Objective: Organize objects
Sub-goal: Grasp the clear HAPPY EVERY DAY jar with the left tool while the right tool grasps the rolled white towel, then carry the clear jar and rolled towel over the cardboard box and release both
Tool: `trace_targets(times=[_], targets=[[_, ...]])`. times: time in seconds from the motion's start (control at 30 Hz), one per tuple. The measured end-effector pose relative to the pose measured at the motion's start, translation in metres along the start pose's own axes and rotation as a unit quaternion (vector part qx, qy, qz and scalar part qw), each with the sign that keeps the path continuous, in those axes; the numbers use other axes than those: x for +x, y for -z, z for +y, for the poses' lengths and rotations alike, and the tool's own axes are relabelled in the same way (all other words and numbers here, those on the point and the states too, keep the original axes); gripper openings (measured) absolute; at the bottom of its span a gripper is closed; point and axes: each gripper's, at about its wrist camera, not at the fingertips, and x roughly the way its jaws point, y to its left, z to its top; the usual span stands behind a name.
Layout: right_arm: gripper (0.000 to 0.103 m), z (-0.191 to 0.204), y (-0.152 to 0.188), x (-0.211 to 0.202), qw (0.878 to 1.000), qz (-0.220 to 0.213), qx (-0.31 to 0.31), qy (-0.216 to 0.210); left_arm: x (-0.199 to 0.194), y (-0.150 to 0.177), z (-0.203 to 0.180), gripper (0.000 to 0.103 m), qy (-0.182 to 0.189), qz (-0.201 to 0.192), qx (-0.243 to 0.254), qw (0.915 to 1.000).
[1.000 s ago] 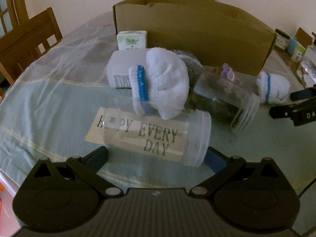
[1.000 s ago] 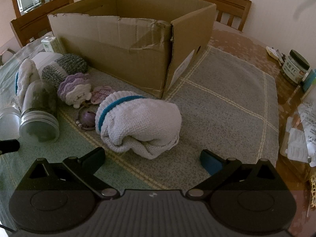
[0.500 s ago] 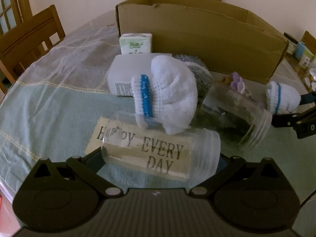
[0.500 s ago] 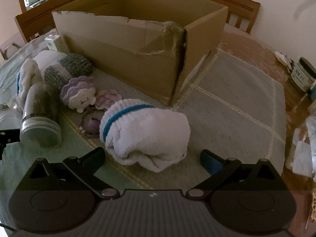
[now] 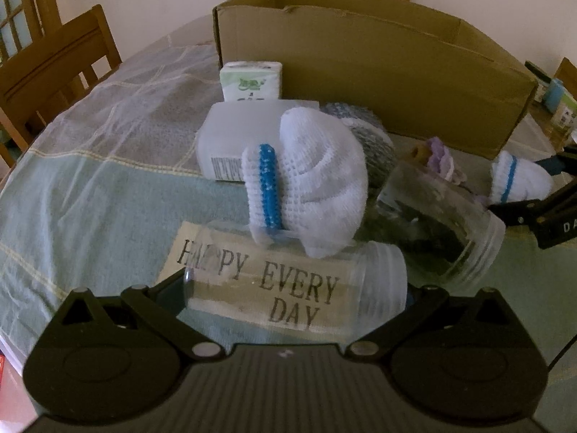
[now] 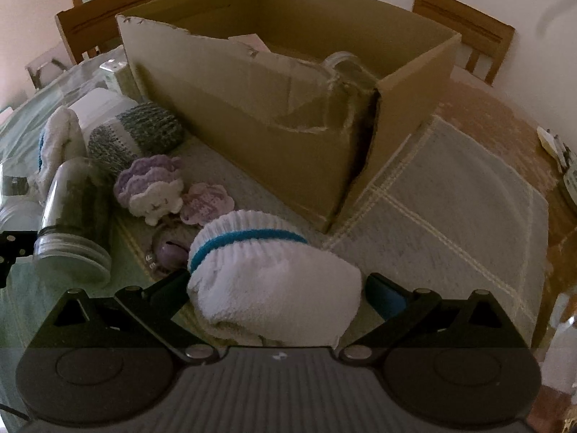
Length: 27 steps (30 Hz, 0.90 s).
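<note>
Left gripper point(image 5: 294, 294) sits low and level over the table point(image 5: 83, 209), fingers spread wide around the lying "HAPPY EVERY DAY" jar point(image 5: 292, 285), in front of the cardboard box point(image 6: 288, 122). Right gripper point(image 6: 276, 294), also low, has its fingers spread beside the rolled white sock point(image 6: 274, 285) near the box's corner, not pinching it.

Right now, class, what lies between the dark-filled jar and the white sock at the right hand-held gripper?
In the right wrist view, crocheted purple pieces and a small purple bell.
</note>
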Motion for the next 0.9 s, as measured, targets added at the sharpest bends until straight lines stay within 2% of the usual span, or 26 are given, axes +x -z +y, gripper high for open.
trace_targets(times=[0.1, 0.27, 0.33, 0.7, 0.9], targets=[[0.103, 0.001, -0.001, 0.000, 1.000, 0.002, 0.003, 0.002, 0.000, -0.001, -0.002, 0.102, -0.010, -0.001, 0.002, 0.9999], [0.101, 0.003, -0.001, -0.002, 1.000, 0.005, 0.010, 0.006, -0.006, -0.002, -0.004, 0.090, -0.011, -0.003, 0.008, 0.9999], [0.096, 0.005, -0.002, -0.004, 1.000, 0.008, 0.009, 0.006, -0.009, -0.003, -0.003, 0.090, -0.009, -0.002, 0.004, 1.0000], [0.084, 0.003, -0.011, -0.010, 0.998, 0.041, 0.039, 0.007, -0.019, -0.011, -0.001, 0.090, 0.001, 0.014, 0.027, 0.9995], [0.079, 0.004, -0.017, -0.022, 0.998, 0.052, 0.039, -0.002, -0.031, -0.023, 0.007, 0.090, 0.021, 0.011, 0.042, 0.9988]])
